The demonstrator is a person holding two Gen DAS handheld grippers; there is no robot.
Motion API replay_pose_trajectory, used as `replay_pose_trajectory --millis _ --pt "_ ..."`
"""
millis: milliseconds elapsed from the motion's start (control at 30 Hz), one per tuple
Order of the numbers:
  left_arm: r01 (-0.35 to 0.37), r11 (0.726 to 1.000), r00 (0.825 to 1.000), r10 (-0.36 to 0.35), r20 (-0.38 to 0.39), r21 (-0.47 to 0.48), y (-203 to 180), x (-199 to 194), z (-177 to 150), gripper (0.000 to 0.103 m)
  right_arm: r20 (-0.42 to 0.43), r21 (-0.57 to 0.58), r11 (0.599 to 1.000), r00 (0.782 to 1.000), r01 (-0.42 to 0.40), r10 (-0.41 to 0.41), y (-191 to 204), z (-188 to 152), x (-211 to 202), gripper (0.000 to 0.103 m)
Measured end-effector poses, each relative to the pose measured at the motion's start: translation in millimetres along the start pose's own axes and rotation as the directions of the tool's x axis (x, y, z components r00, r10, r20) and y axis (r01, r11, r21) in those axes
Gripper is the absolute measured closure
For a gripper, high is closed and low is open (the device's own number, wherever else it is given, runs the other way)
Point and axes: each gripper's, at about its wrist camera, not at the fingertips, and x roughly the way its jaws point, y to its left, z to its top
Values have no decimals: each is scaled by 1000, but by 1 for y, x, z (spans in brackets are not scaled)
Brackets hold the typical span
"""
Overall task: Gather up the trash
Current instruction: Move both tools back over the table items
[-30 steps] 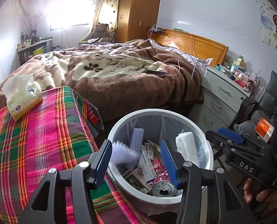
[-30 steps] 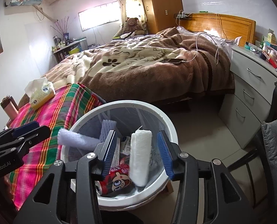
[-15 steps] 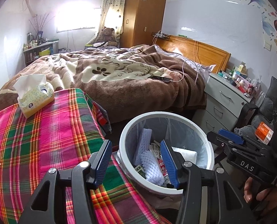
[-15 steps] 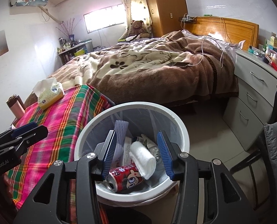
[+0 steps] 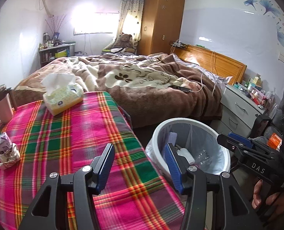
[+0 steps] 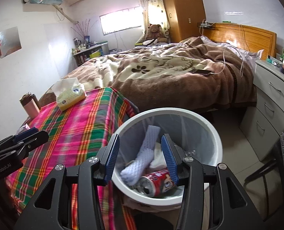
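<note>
Left gripper (image 5: 138,164) gapes empty over the tablecloth (image 5: 69,134); only its view shows crumpled cartons (image 5: 5,151) far left. Right gripper (image 6: 140,157), also empty, reveals the bin's (image 6: 214,134) can (image 6: 157,180).

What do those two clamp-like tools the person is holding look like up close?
Both are matte black plastic frames with triangular cut-outs and silver bolts. Each gripper ends in two flat fingers faced with ribbed blue pads. The left gripper shows white "GenRobot.AI" lettering on its side in the right wrist view; the right gripper shows "DAS" in white in the left wrist view. A bare hand wraps its handle. No cables or sleeves are visible.
</note>
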Motion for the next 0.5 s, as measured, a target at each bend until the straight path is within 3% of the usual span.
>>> replay_pose_trajectory --millis 500 --pt "-120 990 992 122 30 -78 80 -38 -14 49 -7 -85 990 994 -111 111 68 -4 11 51"
